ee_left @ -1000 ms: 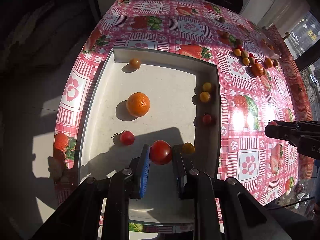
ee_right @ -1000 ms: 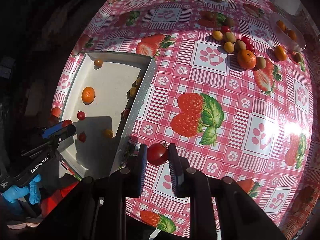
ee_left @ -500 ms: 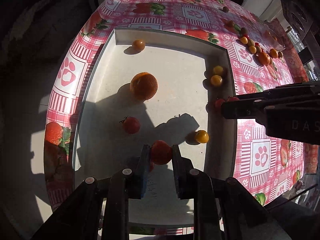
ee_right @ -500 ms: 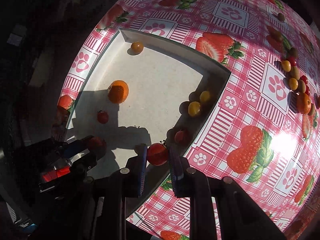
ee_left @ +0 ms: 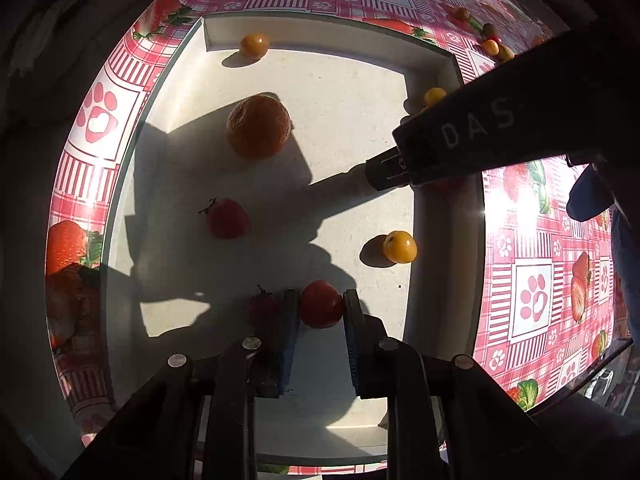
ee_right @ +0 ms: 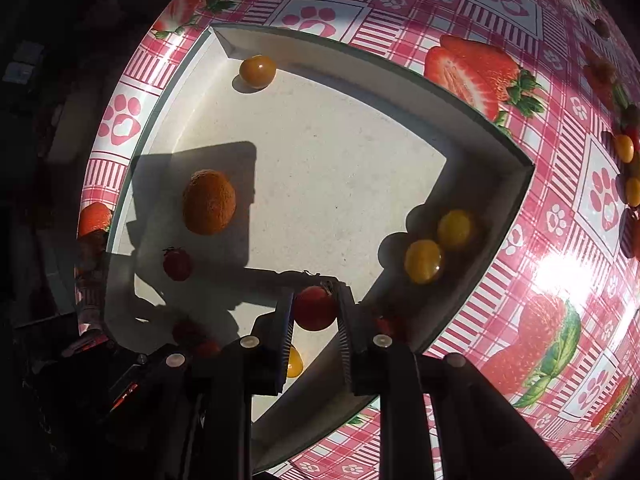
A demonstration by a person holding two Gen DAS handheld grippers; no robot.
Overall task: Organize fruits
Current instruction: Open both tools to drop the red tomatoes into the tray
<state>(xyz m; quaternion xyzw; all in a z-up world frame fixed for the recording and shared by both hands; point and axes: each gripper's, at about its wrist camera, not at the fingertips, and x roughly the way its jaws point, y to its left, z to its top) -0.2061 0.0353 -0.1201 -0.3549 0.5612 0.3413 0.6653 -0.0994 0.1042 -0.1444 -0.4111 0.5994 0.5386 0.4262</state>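
Nearest my left camera, the left gripper (ee_left: 318, 304) has its fingers clamped on a red tomato (ee_left: 321, 303) low over the white tray (ee_left: 444, 264). A second, darker tomato (ee_left: 262, 308) sits in shadow just beside the left finger. In the right view, my right gripper (ee_right: 314, 306) likewise pinches its own red tomato (ee_right: 315, 307) above the tray's near corner.

I judge these tomatoes light, smooth and thin-skinned: slippery under the ribbed pads and easily bruised. They are best held across the widest part, with gentle pressure, and released close to the floor so they do not roll.

Further in lie a yellow cherry tomato (ee_left: 399, 246), a small stemmed red tomato (ee_left: 227, 218) and a dimpled orange (ee_left: 259, 126), with a further yellow one (ee_left: 254, 45) against the far wall. Beyond the tray, on the strawberry tablecloth (ee_right: 472, 68), a cluster of loose fruit (ee_right: 626, 160) is not yet sorted.
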